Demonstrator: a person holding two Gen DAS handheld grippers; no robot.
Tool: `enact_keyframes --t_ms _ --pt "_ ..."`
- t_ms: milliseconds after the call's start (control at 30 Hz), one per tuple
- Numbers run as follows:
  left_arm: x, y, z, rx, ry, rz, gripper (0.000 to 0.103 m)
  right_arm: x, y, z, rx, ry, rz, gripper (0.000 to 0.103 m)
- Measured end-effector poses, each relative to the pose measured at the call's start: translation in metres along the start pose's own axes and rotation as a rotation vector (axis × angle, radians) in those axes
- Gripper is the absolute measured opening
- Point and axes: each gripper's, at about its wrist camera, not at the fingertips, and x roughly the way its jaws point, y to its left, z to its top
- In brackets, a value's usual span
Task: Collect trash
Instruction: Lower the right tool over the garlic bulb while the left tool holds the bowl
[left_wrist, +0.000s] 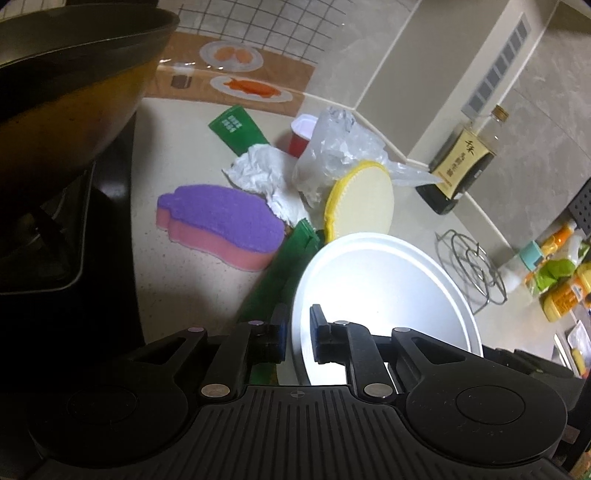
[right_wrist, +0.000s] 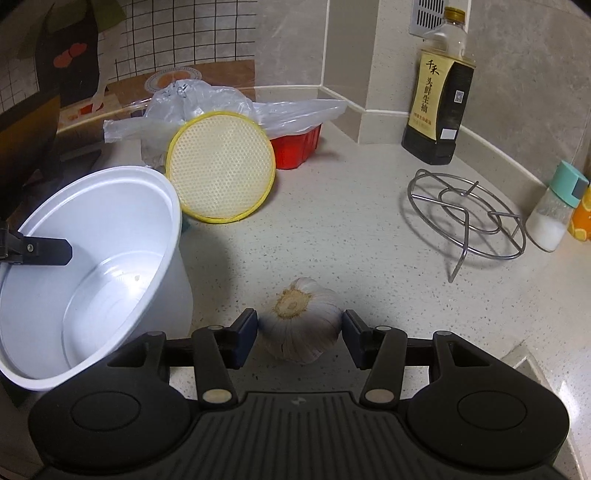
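Here's the garlic bulb (right_wrist: 301, 319), papery white with faint grey streaks and a tan, dried root disc. It lies on its side on the speckled table (right_wrist: 351, 229), root end tipped up and away from the right wrist camera, its width running left to right between the pads. The right tongs (right_wrist: 300, 334) are about half open around it, each pad just beside the skin; whether they press I cannot tell.

The white pot (right_wrist: 110, 229) stands tilted at left, empty, one finger (right_wrist: 44, 247) of the left tongs hooked inside its rim. From the left wrist view, the left tongs (left_wrist: 297, 328) straddle that rim at a narrow gap.

Only the left view shows the purple-and-pink sponge (left_wrist: 221, 225), crumpled white paper (left_wrist: 258, 170) and green wrapper (left_wrist: 280, 269). Only the right shows the garlic.
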Motion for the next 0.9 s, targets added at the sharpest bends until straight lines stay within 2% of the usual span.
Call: enact_keyframes --t_ms 233,400,500,700,900 --pt "0.001 -0.001 -0.004 0.041 -0.019 -0.015 0.02 0.002 0.001 0.002 -0.014 0.0 -0.01 0.052" --pt "-0.001 0.002 -0.004 0.038 -0.02 -0.023 0.02 0.006 0.003 -0.001 -0.033 0.015 -0.034 0.062" --pt "-0.002 0.003 -0.004 0.034 -0.017 -0.02 0.02 0.012 0.001 -0.005 0.002 0.041 -0.013 0.064" --pt "-0.002 0.005 -0.004 0.025 -0.011 -0.013 0.02 0.014 -0.01 -0.005 0.084 0.05 0.027 0.076" --pt "-0.002 0.011 -0.002 0.005 -0.01 -0.008 0.021 0.015 -0.006 -0.006 0.045 0.06 0.04 0.086"
